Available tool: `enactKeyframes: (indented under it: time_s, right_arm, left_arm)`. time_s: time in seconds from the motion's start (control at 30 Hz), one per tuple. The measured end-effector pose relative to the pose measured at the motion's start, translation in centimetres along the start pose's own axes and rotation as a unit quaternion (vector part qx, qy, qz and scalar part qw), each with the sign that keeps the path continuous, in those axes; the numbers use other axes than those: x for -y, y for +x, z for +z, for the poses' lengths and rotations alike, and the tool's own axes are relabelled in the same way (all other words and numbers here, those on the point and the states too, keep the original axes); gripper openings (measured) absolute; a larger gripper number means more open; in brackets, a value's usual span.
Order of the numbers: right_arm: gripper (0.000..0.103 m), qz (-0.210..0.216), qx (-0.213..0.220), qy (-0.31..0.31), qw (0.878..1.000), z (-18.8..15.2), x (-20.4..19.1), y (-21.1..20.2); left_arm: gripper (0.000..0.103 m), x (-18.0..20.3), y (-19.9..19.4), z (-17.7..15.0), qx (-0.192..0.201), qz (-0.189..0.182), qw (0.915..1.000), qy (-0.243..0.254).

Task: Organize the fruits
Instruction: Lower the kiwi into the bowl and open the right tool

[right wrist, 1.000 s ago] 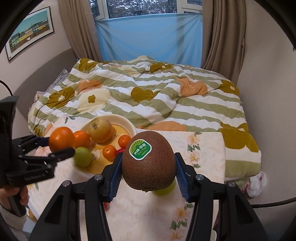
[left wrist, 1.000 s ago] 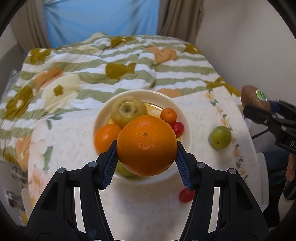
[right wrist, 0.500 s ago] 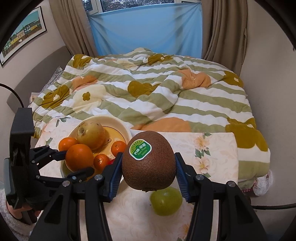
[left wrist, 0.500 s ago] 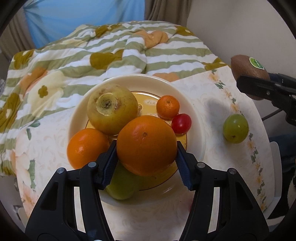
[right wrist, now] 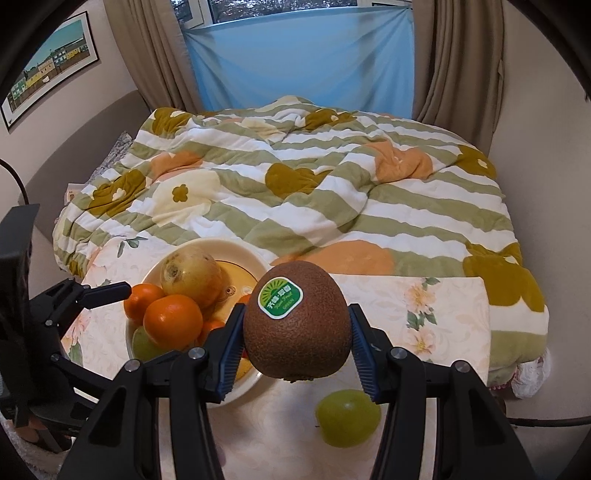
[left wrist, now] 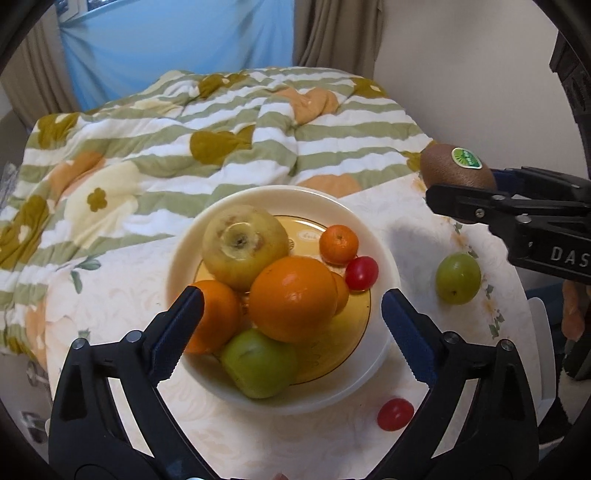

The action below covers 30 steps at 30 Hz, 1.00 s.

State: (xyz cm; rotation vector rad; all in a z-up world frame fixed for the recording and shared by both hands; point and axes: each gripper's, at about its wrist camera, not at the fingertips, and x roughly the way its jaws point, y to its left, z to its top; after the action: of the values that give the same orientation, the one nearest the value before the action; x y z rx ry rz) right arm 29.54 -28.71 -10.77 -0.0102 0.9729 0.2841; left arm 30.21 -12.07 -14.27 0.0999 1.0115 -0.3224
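Left gripper [left wrist: 291,317] jaws have just been opening, orange [left wrist: 293,299] released in bowl [left wrist: 384,258]. Right gripper [right wrist: 295,350] pinches kiwi [right wrist: 297,328] mid-frame — soft, bruisable, grip light across its middle.

A bedroom in a home. A bed [right wrist: 314,192] fills most of the room under a quilt [right wrist: 332,173] striped green and white with flower patches. Behind it a window [right wrist: 280,7] has brown curtains [right wrist: 461,62] and a blue cloth [right wrist: 303,62] hung across it (covering most of the glass). A framed picture [right wrist: 48,70] of coloured houses hangs on the wall.
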Motion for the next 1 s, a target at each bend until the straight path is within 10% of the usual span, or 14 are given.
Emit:
enactKeyframes:
  time_s: [1.0]
  right_arm:
    - [0.05,0.069,-0.059,-0.029,0.995,2.4,-3.6,9.1]
  left_arm:
    - [0.103,-8.8,-2.8,-4.9,-0.007,0.051,0.9909,-0.124]
